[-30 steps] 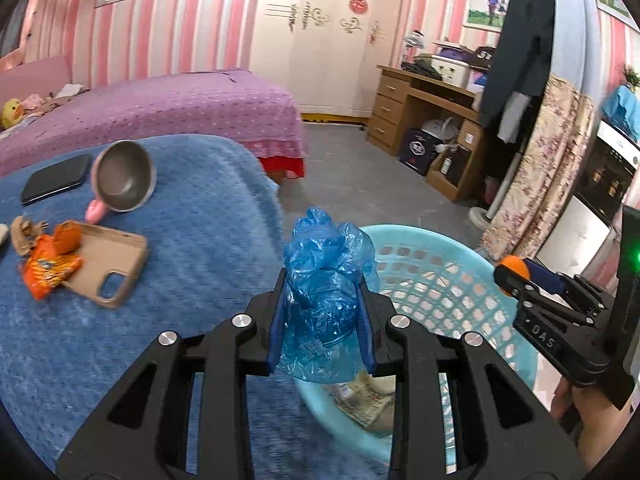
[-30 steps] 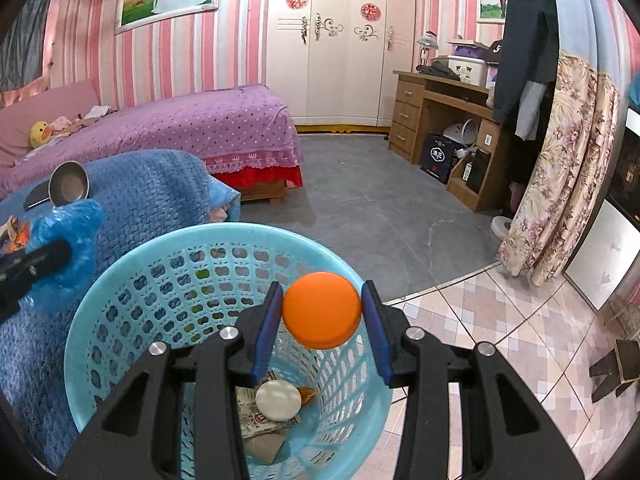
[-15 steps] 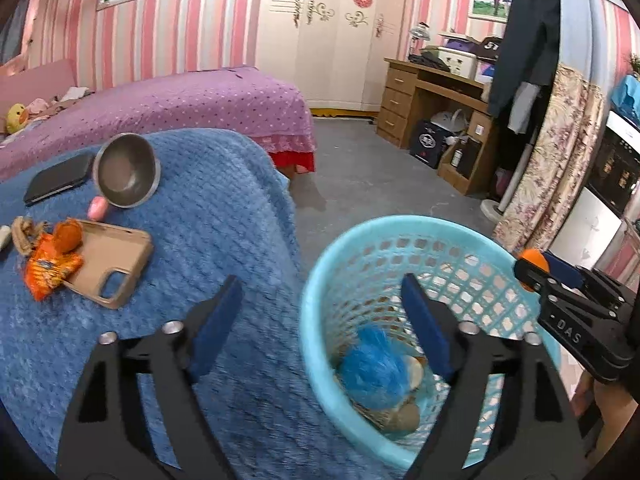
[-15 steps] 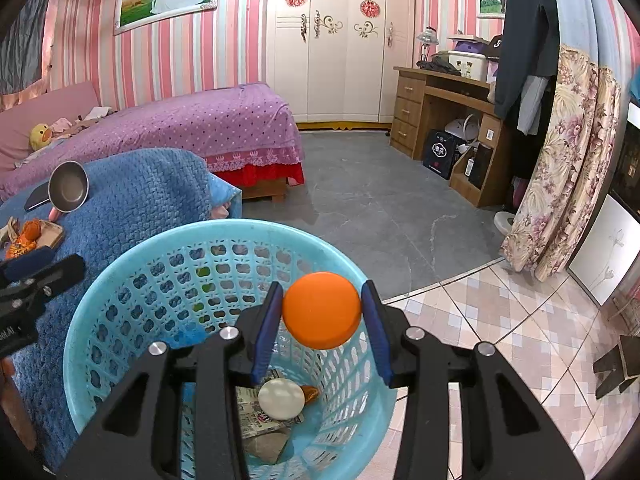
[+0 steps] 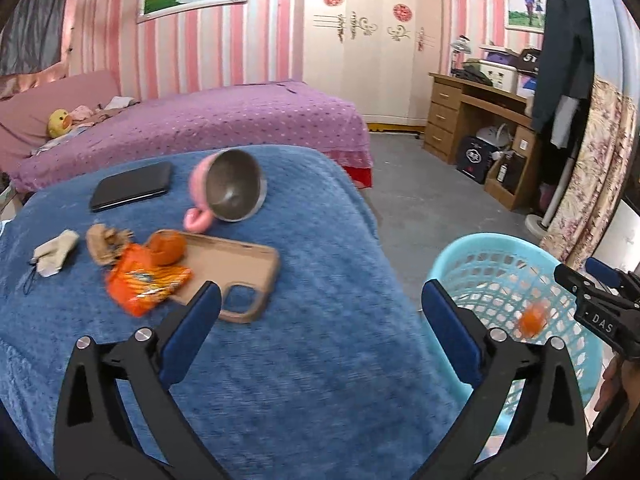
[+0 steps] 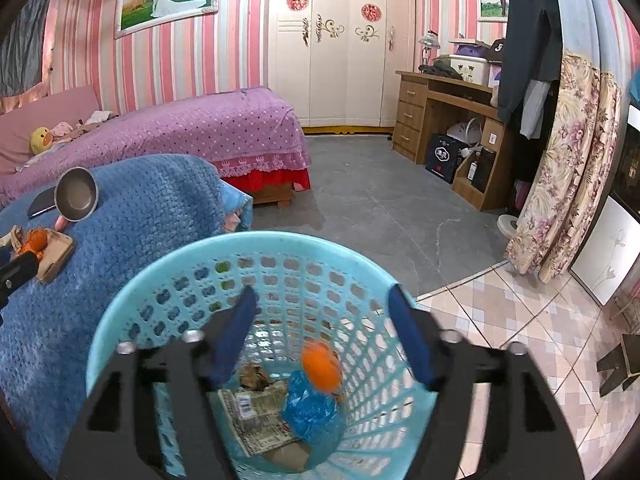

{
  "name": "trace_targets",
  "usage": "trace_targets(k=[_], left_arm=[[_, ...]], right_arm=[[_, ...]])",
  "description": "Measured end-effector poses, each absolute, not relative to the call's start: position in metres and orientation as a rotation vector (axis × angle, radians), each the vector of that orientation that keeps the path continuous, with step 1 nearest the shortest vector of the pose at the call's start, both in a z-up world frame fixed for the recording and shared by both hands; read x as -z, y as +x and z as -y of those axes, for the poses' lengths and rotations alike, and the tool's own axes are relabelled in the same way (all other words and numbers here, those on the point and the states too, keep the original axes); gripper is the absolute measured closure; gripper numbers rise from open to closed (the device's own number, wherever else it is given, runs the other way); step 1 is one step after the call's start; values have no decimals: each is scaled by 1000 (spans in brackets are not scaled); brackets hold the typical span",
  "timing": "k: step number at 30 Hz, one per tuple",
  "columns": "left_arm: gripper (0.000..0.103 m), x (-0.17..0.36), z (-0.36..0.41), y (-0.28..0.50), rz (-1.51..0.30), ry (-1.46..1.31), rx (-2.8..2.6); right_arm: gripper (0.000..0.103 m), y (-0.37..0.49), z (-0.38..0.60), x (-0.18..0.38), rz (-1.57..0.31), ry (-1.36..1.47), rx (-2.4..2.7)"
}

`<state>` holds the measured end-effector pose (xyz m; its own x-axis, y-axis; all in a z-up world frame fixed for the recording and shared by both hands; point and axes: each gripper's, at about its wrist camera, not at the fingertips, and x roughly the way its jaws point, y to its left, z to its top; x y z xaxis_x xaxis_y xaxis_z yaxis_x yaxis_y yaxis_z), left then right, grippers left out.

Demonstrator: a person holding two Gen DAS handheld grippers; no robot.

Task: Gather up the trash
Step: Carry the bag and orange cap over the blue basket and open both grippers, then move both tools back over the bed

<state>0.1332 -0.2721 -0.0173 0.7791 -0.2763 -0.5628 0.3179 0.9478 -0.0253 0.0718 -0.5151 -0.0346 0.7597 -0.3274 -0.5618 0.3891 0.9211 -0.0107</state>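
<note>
Falling free into the blue basket [image 6: 132, 320], the orange ball [image 6: 320, 366] is seen between the just-opened jaws of the right gripper [image 6: 320, 344], untouched by either pad. The left gripper [image 5: 320, 328], opened wide and empty, is held beside the basket. Left of the basket, the orange wrapper [image 5: 144, 284] is judged light, crinkly and slippery, best pinched at an edge. Basket contents such as the blue bag [image 6: 308, 412] are shown only by the right wrist view; the wrapper is shown clearly only by the left.

"DAS" on right gripper [image 5: 600, 280]
</note>
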Motion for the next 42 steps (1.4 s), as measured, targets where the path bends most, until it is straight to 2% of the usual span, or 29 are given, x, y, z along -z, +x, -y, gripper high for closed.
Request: trace_targets(k=[9, 14, 23, 42], left_arm=[[6, 0, 219, 135, -552, 106, 253], [6, -10, 180, 142, -544, 95, 222], [6, 8, 120, 159, -599, 26, 165], [6, 7, 19, 184, -569, -9, 9]], right_arm=[[10, 84, 480, 25, -568, 79, 394], [8, 95, 455, 20, -564, 57, 382], [7, 111, 411, 17, -570, 30, 354], [7, 148, 303, 4, -546, 19, 198]])
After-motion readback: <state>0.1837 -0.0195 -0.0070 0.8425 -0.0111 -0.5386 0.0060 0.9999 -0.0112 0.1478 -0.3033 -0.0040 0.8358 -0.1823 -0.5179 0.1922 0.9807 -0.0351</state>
